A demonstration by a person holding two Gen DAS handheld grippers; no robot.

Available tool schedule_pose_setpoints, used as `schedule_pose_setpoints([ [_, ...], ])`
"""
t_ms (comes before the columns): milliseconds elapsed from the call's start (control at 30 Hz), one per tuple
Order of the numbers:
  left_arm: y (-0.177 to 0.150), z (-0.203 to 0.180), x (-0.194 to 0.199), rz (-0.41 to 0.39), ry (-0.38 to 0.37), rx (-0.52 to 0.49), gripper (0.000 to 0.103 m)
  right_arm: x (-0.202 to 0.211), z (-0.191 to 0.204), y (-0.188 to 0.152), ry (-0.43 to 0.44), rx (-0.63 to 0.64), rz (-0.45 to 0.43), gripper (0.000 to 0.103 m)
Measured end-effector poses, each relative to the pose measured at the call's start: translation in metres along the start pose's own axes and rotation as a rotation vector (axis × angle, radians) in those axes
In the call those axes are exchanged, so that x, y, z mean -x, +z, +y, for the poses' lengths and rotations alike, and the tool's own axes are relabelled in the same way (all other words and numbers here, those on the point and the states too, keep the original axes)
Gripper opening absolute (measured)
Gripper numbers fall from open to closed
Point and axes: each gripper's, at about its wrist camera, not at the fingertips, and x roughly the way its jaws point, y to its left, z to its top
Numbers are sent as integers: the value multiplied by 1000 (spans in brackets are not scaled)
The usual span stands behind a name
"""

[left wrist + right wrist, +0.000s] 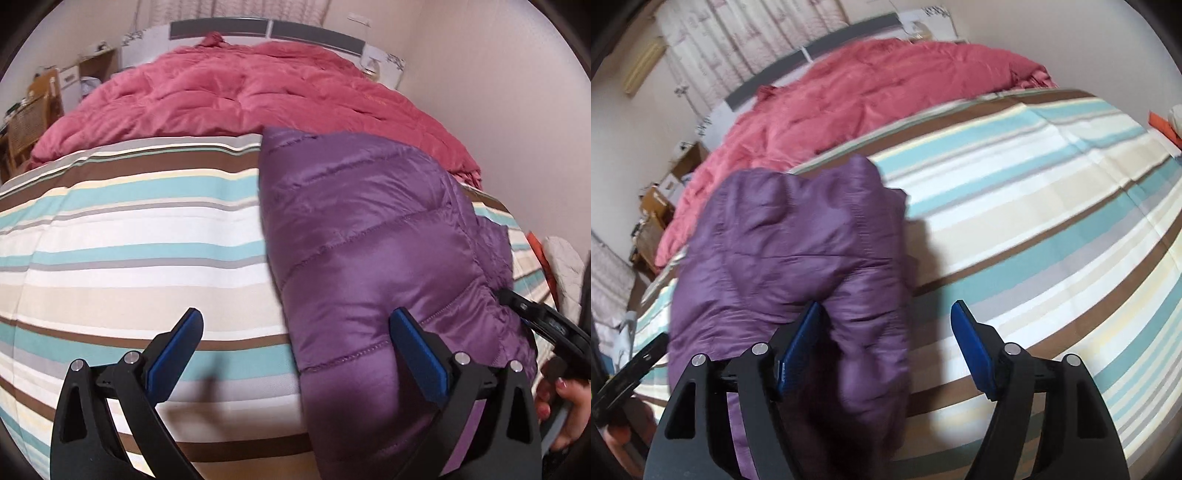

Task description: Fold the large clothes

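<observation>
A purple quilted down jacket (369,240) lies folded into a long strip on the striped bed cover (129,240). My left gripper (295,339) is open at the jacket's near left edge, its right pad over the fabric, holding nothing. In the right wrist view the jacket (798,243) lies left of centre. My right gripper (886,332) is open over the jacket's near right edge, its left pad against the fabric. The right gripper's tip (532,314) also shows at the jacket's right side in the left wrist view.
A pink-red duvet (240,88) is bunched across the head of the bed, by the headboard (266,31). Wooden furniture and boxes (33,107) stand at the left. A wall runs along the right side. Striped cover (1052,206) stretches right of the jacket.
</observation>
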Motion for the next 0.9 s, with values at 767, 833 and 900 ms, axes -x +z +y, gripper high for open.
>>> schedule_pose_setpoints([
  [767, -5, -24, -32, 132, -216, -110, 101, -50, 3, 1, 189, -17, 153, 49],
  [833, -6, -23, -35, 132, -231, -80, 98, -48, 2, -1, 206, -8, 137, 43],
  [900, -7, -28, -32, 115, -236, -96, 87, -45, 4, -3, 214, -2, 118, 37],
])
